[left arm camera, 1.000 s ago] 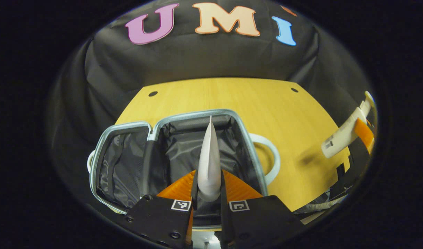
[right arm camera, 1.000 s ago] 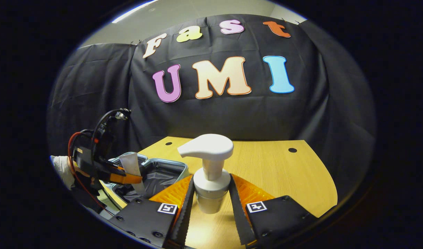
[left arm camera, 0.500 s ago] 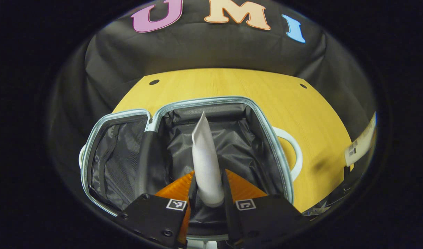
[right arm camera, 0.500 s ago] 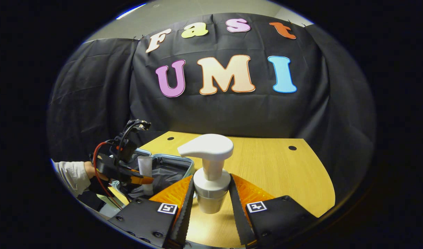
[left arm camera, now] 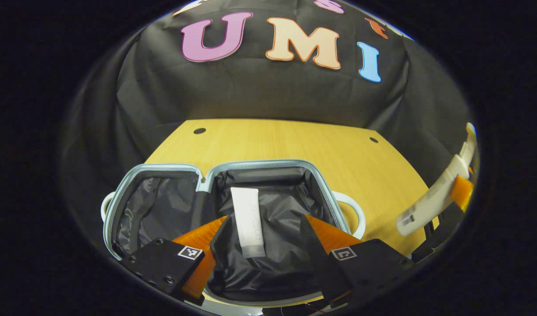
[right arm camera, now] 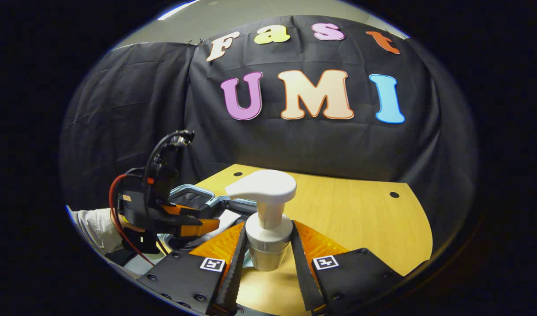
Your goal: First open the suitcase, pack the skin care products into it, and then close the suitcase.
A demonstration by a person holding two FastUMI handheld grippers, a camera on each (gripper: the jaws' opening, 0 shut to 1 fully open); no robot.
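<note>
The suitcase (left arm camera: 268,163) lies open on the wooden table, its pale blue rim around a black lining. A white tube (left arm camera: 247,219) rests flat on the lining in the right half. My left gripper (left arm camera: 264,218) hovers just above it, open, fingers spread to either side of the tube and not touching it. My right gripper (right arm camera: 268,239) is shut on a white pump bottle (right arm camera: 268,219), held upright above the table right of the suitcase (right arm camera: 193,191). The pump bottle (left arm camera: 430,202) appears at the far right of the left gripper view. The left gripper (right arm camera: 193,224) is over the case.
The table (right arm camera: 360,219) stretches to the right and back, with two small dark holes near its far edge. A white handle (left arm camera: 354,210) sticks out from the suitcase's right side. A person's sleeve (right arm camera: 97,221) is behind the left gripper.
My left gripper has opened and let go of the tube, which went from upright between the fingers to lying in the suitcase. The right gripper still holds the pump bottle.
</note>
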